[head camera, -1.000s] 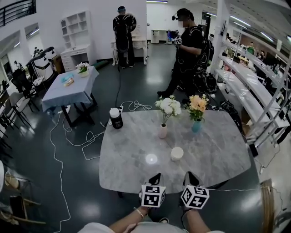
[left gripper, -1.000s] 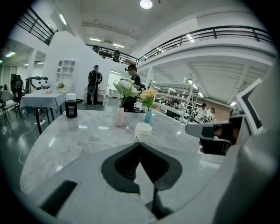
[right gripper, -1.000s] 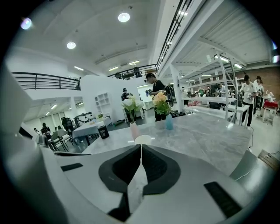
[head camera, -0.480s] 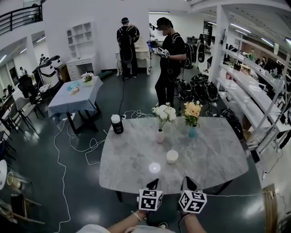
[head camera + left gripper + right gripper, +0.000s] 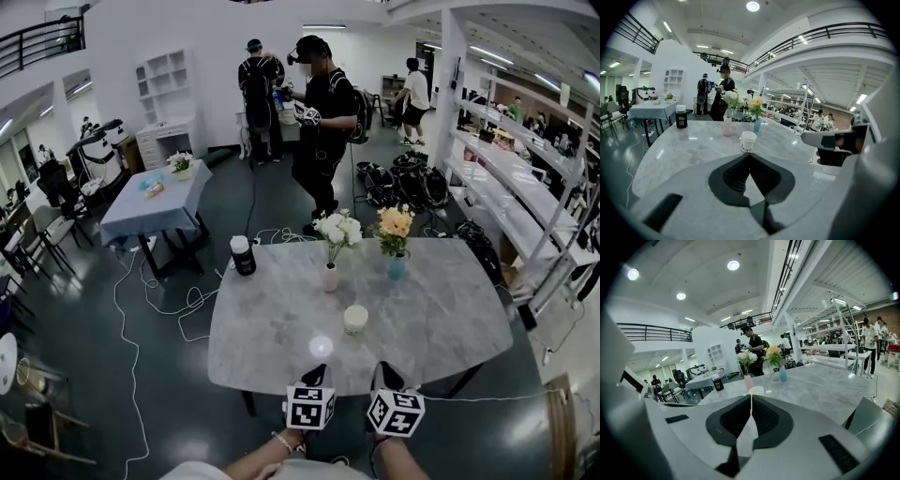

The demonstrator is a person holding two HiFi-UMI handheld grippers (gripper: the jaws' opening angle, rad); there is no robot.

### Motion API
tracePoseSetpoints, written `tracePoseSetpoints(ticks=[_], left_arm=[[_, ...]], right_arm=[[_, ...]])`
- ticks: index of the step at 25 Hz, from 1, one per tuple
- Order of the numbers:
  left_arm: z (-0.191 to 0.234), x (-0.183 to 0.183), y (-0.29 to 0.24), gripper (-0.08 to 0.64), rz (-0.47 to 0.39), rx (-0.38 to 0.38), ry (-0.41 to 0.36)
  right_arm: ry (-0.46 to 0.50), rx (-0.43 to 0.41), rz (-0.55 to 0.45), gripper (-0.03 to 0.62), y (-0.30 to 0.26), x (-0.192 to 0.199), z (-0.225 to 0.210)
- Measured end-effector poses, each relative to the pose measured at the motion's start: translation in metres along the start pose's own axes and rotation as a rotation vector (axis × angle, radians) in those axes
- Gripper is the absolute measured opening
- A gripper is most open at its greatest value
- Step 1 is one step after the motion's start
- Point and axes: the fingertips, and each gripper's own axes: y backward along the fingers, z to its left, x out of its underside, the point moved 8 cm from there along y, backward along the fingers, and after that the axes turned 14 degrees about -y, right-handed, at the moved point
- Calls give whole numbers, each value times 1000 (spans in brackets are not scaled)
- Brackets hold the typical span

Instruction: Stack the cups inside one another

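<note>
One white paper cup [image 5: 355, 319] stands upright near the middle of the grey marble table [image 5: 450, 309]. In the left gripper view the cup [image 5: 748, 141] is just beyond my jaws. In the right gripper view only the cup's rim [image 5: 756, 390] shows above the jaws. My left gripper [image 5: 319, 373] and right gripper [image 5: 387, 372] hang side by side over the table's near edge, short of the cup. Both are shut with nothing in them. From the left gripper view, the right gripper [image 5: 834, 140] shows at the right.
A pale vase of white flowers [image 5: 330, 276], a blue vase of orange flowers [image 5: 398, 265] and a black canister with a white lid [image 5: 243, 255] stand further back on the table. People [image 5: 319, 131] stand beyond it. Cables [image 5: 122, 309] lie on the floor at the left.
The person in black beyond the table has walked to the left. Both grippers stay shut at the near edge and have shifted only slightly. The cup has not moved.
</note>
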Motion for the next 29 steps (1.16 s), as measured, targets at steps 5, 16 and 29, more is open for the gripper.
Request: tracePoseSetpoints(ticks=[5,16,29], left_arm=[[-2,-4,-1,-6,-9,5,3],[-2,-12,-7,-6,-20,13,-8],[0,-15,-21,-5,-22,18,-11]], right_arm=[[35,6,0,8,2,-5,2],[38,23,-15,8,0,-12,-1],[55,26,-10,8,-8,-16,-8]])
